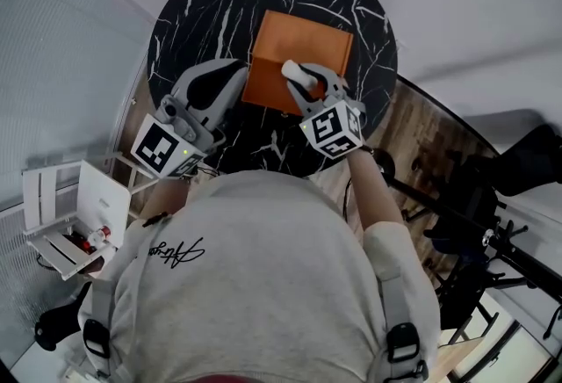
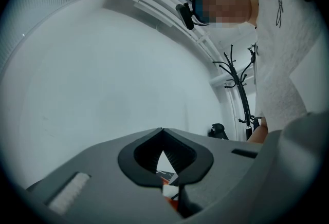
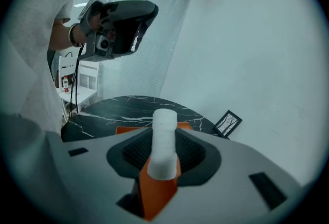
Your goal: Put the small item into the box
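Black marble table [image 1: 198, 21] with white veins carries an orange box [image 1: 307, 43] at its middle. The right gripper [image 1: 297, 72] hangs over the box's near edge, its 2 jaws clamped on the small white item [image 3: 164, 141], a stubby foam-like roll standing up between them. The left gripper [image 1: 230, 72] hovers just beside the box, jaws pressed together on nothing. The pickup looks done; what is left, I judge, is lowering the item into the box and letting go.

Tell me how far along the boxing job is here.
Done: the right gripper grips the small white item. In hand: it hangs over the orange box. Remaining: lower it in and release. The left gripper is shut beside the box's left edge.
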Motion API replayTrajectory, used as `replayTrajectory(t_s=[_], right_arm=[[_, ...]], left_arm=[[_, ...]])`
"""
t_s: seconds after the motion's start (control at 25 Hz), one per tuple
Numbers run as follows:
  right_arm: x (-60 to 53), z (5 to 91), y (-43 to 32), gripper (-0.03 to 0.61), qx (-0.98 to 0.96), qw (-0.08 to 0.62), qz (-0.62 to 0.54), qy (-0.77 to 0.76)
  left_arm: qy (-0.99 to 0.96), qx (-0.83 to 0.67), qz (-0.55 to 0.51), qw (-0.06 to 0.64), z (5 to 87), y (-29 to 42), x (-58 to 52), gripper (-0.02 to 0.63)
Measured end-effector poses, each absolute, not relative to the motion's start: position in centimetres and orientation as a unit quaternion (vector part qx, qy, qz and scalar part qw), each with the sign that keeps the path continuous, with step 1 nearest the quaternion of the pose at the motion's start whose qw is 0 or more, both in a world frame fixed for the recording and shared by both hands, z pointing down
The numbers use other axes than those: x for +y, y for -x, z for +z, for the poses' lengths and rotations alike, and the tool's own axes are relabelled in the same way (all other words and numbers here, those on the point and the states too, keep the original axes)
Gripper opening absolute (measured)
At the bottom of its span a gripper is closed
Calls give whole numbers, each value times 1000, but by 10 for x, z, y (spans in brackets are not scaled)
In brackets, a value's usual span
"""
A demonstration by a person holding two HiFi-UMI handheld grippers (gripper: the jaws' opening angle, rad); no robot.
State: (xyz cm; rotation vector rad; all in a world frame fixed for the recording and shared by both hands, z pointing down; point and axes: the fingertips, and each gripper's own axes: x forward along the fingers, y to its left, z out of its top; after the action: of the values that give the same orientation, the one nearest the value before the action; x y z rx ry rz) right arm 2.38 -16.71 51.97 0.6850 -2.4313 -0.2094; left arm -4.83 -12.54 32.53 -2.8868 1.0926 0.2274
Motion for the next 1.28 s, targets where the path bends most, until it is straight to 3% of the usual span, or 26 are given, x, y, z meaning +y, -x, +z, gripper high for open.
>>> replayTrajectory(t_s=[0.36, 1.28], right_arm=[[-163, 569, -19, 137, -897, 372, -104, -215], [-156, 632, -13, 137, -866, 464, -98, -155]], left_arm=[[930, 358, 76, 26, 323, 50, -123, 2], [926, 370, 67, 33, 322, 63, -113, 2]])
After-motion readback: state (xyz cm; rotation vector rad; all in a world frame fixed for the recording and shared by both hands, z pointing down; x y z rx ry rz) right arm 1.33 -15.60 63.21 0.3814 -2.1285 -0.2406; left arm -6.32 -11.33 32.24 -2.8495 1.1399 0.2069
